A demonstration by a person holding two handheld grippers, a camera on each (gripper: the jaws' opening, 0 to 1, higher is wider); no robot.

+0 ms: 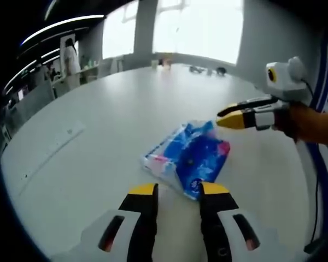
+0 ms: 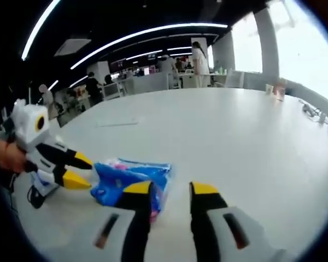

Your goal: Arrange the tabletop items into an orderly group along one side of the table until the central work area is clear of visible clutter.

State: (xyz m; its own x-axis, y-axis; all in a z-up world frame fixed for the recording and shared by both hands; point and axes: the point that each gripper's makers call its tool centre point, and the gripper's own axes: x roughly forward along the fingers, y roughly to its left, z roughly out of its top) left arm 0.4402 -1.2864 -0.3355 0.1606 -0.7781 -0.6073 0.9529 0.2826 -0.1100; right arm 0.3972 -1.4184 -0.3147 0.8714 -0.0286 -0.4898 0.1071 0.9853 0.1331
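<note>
left gripper (image 1: 177,189): jaws spread and holding nothing, parked just short of the near corner of the packet, so it looks lined up to close on it rather than push it

packet (image 1: 187,158): blue, white and pink plastic pack, probably tissues, lying flat out in the open middle of the worktop. That's exactly the zone the task wants cleared, so I'd guess it's the next thing to go

right gripper (image 1: 227,115): coming in from the right in the left gripper view, yellow tips near the far edge of the packet. In the right gripper view its own jaws are apart with nothing in them, the left one sitting over the packet's edge

worktop (image 1: 115,120): big, pale and round-edged, mostly bare around the packet

far edge: a few small items (image 1: 208,70) sit along the rim by the windows, too small to name. Seems like the natural side to group stuff
</note>
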